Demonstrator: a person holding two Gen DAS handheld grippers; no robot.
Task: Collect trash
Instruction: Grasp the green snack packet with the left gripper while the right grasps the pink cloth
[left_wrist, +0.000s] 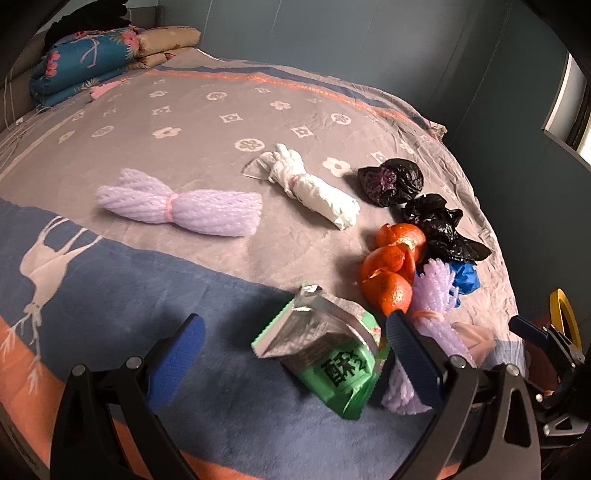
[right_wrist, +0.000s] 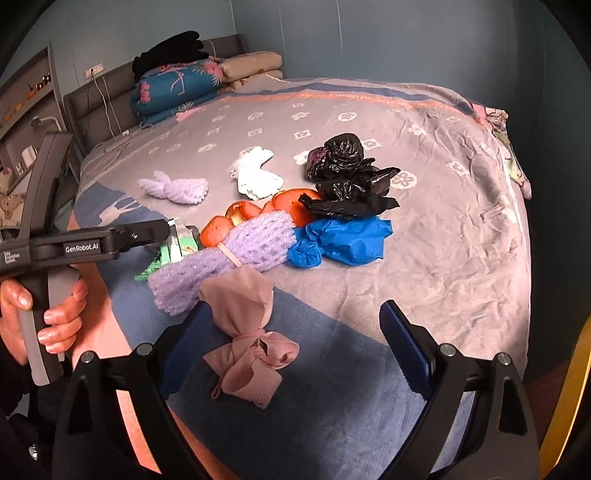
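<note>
trash lies scattered on the bed (left_wrist: 207, 122). left gripper (left_wrist: 295, 354) hangs with jaws wide around a green wrapper (left_wrist: 332, 365) near the bed's front edge, not touching it; orange peel (left_wrist: 395, 266) and purple foam net (left_wrist: 432, 295) lie just beside. right gripper (right_wrist: 295, 339) also spreads wide, around a pink knotted cloth (right_wrist: 251, 347) at the front edge. black bags (right_wrist: 351, 177) and a blue glove (right_wrist: 343, 240) sit further in.

Green wrapper (right_wrist: 173, 245) largely hidden behind left tool (right_wrist: 162, 225); shelf items (right_wrist: 35, 88) too small to identify.
</note>
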